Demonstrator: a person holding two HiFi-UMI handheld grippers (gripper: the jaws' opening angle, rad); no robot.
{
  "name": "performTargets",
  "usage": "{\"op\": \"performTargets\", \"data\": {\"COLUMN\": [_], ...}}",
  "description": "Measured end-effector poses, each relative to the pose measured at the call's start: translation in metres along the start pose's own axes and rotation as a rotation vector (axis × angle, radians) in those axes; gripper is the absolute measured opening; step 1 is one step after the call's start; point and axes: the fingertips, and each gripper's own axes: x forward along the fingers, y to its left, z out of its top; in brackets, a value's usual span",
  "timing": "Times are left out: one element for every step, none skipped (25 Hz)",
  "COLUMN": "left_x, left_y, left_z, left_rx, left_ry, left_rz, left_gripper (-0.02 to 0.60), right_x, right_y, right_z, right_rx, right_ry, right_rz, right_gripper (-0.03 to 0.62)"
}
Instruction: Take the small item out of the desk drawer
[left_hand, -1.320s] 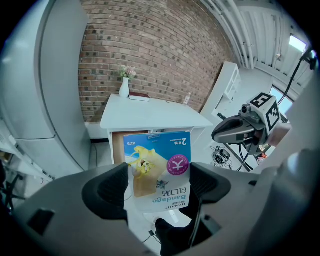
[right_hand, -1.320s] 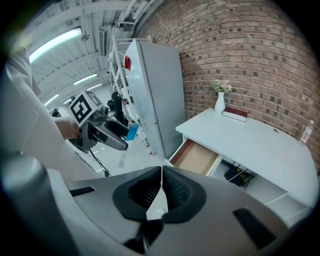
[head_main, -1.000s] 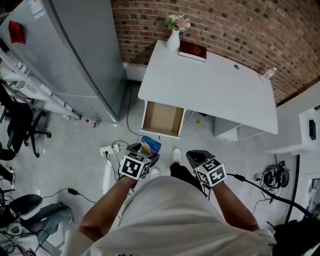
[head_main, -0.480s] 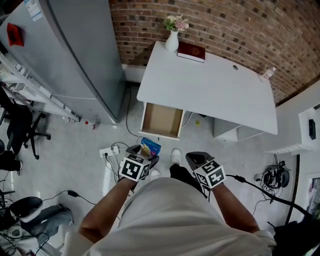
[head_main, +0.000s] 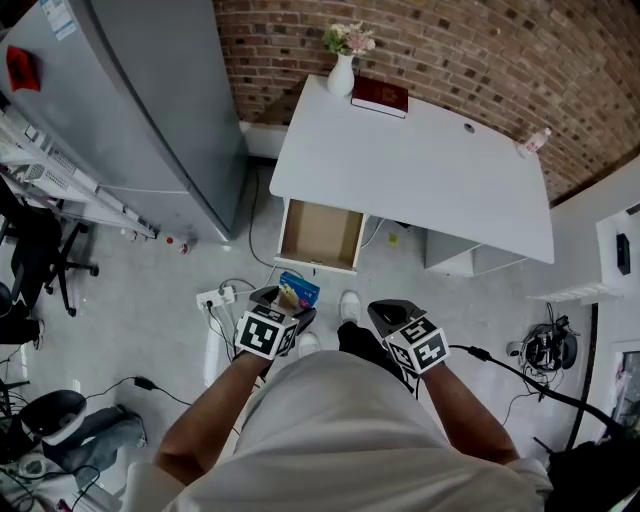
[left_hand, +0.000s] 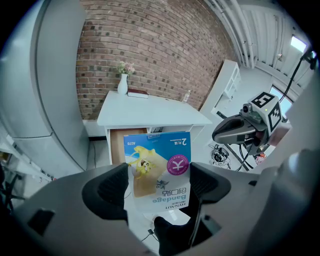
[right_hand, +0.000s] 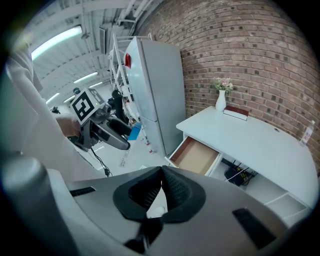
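My left gripper (head_main: 281, 296) (left_hand: 159, 181) is shut on a flat blue and white bandage packet (left_hand: 158, 167) (head_main: 298, 291), held well in front of the desk over the floor. The desk drawer (head_main: 320, 236) (right_hand: 196, 156) stands pulled out under the white desk (head_main: 410, 170); its brown inside shows nothing in it. To the right, my right gripper (head_main: 387, 314) (right_hand: 160, 184) is shut with nothing between its jaws, level with the left one. In the right gripper view the left gripper (right_hand: 107, 132) shows at the left with the packet's blue edge (right_hand: 133, 132).
On the desk's far edge stand a white vase with flowers (head_main: 342, 70), a dark red book (head_main: 380, 95) and a small bottle (head_main: 534, 141). A grey cabinet (head_main: 130, 100) flanks the desk's left. A power strip and cables (head_main: 216, 297) lie on the floor. The person's shoes (head_main: 349, 307) stand below.
Both grippers have stayed near the body; the view has drifted slightly, so the desk and drawer sit a little higher. The packet stays in the left gripper.
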Motion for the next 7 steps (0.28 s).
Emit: {"op": "performTargets", "data": {"left_x": [-0.0003,-0.0003,0.0,0.0006,0.0015,0.0028,0.0041], "left_y": [-0.0006,-0.0011,-0.0012,-0.001,-0.0005,0.0001,0.0007], "left_z": [0.0008,0.0013,0.0017,0.0023,0.003,0.0035,0.004], "left_rx": [0.001,0.002,0.004,0.005,0.005,0.005,0.005], "left_ry": [0.001,0.001,0.001,0.001,0.0,-0.001,-0.003], "left_rz": [0.001,0.001,0.002,0.002,0.002,0.002,0.002], "left_gripper": [0.377,0.377,0.378,0.377,0.377,0.377,0.377], "right_x": [-0.0003,-0.0007,-0.0009,-0.0009,-0.0009,-0.0009,-0.0009], "right_y": [-0.0006,-0.0012,-0.0019,-0.0027,-0.0035,-0.0044,-0.0054], "right_z": [-0.0007,-0.0013,-0.0016,-0.0012,-0.0004,0.0005,0.0015], "right_rx": [0.001,0.001,0.002,0.002,0.0,-0.001,-0.002], "right_ry": [0.001,0.001,0.001,0.0,-0.001,-0.002,-0.004], "right_rz": [0.0,-0.001,-0.002,-0.002,-0.002,-0.002,-0.002], "right_gripper": [0.032,0.032,0.032,0.032,0.032,0.032,0.032]}}
